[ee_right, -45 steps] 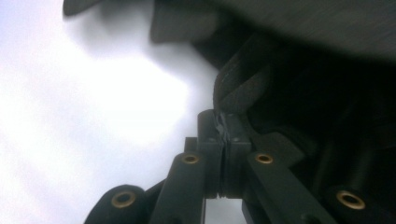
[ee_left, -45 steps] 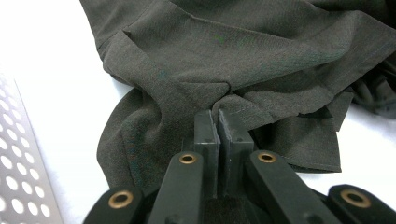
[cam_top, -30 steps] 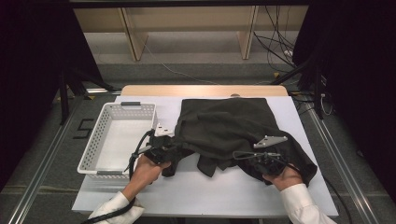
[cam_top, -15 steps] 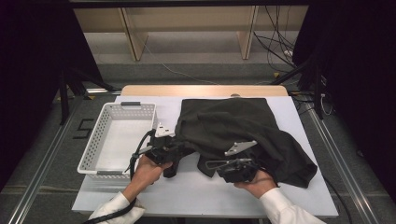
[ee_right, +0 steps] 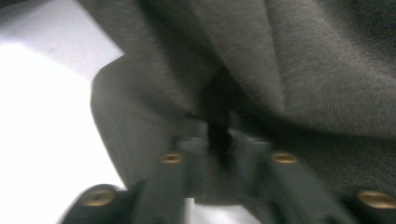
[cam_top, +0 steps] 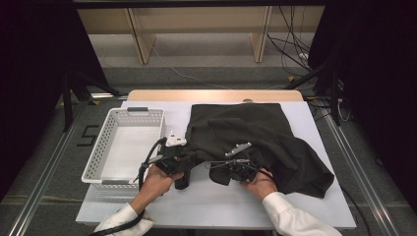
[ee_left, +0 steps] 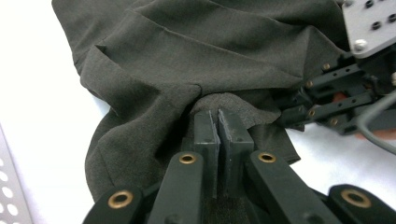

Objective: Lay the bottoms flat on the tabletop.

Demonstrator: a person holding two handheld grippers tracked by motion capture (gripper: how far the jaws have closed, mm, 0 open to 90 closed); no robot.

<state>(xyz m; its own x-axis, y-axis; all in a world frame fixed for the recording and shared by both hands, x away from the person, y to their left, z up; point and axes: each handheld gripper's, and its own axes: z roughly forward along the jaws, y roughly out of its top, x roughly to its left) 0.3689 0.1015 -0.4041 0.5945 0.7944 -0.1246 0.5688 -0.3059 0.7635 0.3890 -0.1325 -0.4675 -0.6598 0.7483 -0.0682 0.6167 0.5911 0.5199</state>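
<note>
Your left claw (ee_left: 218, 122) was clamped on the near edge of the dark garment (cam_top: 255, 140): in the left gripper view its two pads (ee_left: 205, 135) stood pressed together with a fold of the cloth pinched between them, and the fabric bunched up around the tips. From above, that claw (cam_top: 189, 160) sat at the garment's near left corner, just beside the white basket (cam_top: 98, 157), with your left hand (cam_top: 160, 178) behind it on the desk (cam_top: 206, 206).

Your right claw (cam_top: 219, 169) had just been closing, and the right gripper view, though blurred, showed its jaws (ee_right: 217, 135) drawn in on a dark fold of the same cloth, which ran down between them. It gripped the garment's near edge a little to the right of your left claw; in the left gripper view it (ee_left: 285, 105) showed at the right, close by, with its tips at the cloth. Your right hand (cam_top: 258, 183) lay on the desk under the garment's near hem.

The garment itself lay spread in loose folds over the middle and right of the white desk, its far edge near the wooden strip (cam_top: 211, 95), its right part rumpled toward the desk's right side. The basket stood at the left of the desk, apart from the cloth.
</note>
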